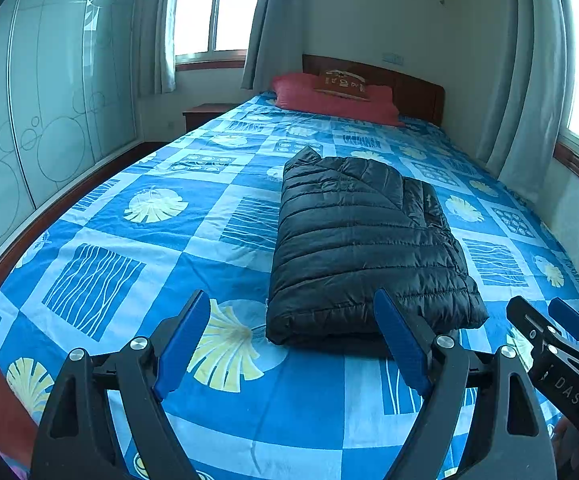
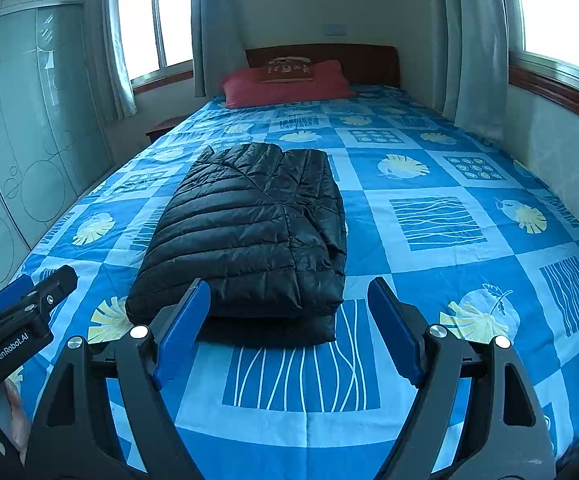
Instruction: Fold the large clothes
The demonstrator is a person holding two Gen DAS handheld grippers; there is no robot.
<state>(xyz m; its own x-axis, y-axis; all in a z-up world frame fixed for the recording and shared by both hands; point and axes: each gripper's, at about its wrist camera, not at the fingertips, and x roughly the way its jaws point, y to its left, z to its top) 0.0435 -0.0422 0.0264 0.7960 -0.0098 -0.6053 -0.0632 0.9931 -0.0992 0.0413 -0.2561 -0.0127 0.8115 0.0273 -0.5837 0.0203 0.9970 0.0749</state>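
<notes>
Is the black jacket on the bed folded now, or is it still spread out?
Folded. The black jacket lies on the bed sheet as a compact rectangular bundle, with stacked layers showing at its near edge and no sleeve spread out.

Folded black jacket (image 2: 249, 232) on bed (image 2: 449, 240) — right claw (image 2: 289, 328) agape, empty

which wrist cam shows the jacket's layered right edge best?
Left wrist: the jacket shows its stacked right-side folds running front to back. Right wrist sees the jacket mostly from above; that edge is foreshortened, layers only partly visible.
</notes>
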